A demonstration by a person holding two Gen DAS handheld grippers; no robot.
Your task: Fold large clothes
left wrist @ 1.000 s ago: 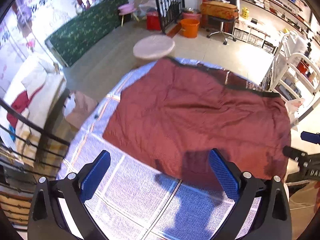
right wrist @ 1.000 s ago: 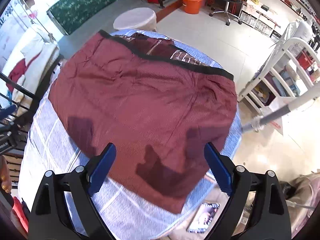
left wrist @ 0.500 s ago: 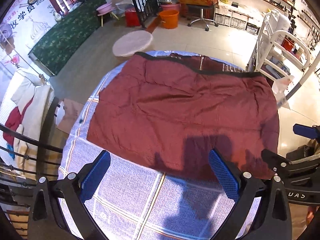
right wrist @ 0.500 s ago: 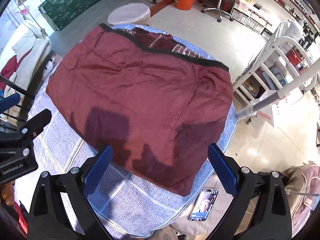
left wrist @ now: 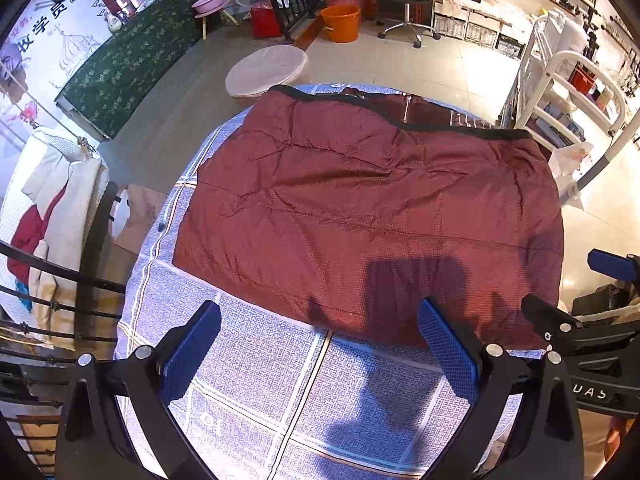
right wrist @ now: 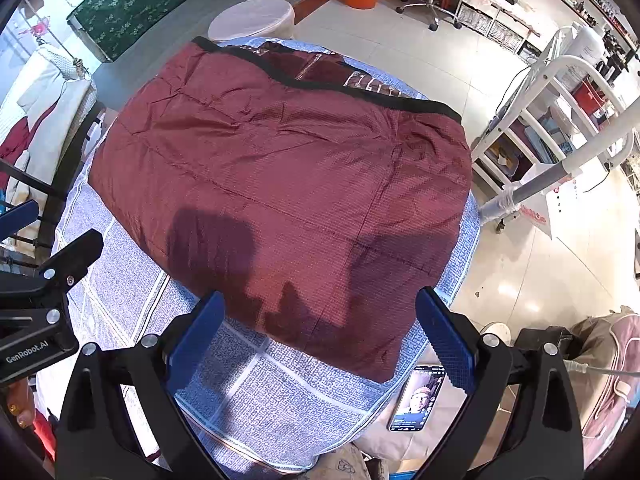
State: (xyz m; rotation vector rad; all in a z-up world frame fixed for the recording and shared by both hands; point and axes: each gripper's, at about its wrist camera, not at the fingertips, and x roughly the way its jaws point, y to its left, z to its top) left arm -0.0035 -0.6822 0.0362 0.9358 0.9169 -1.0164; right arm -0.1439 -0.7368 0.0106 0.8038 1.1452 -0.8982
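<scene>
A large maroon quilted garment [left wrist: 368,208] with a black hem lies folded flat on a table under a blue checked cloth [left wrist: 304,400]. In the right wrist view the same maroon garment [right wrist: 288,176] fills the table's far half. My left gripper [left wrist: 320,354] hangs open above the near cloth, just short of the garment's near edge, holding nothing. My right gripper [right wrist: 320,334] is open too, over the garment's near right corner, and empty. Each gripper shows at the side of the other's view: the right gripper [left wrist: 580,320], the left gripper [right wrist: 44,276].
A phone [right wrist: 416,398] lies off the table's near right corner. A white round stool [left wrist: 266,70] stands beyond the far edge, a white rack [right wrist: 552,120] to the right, a dark railing [left wrist: 60,280] with clothes to the left. An orange bucket [left wrist: 340,22] stands farther back.
Both grippers have drawn back and up from the garment, so more of the table shows. Both stay open and empty. The garment has not moved.
</scene>
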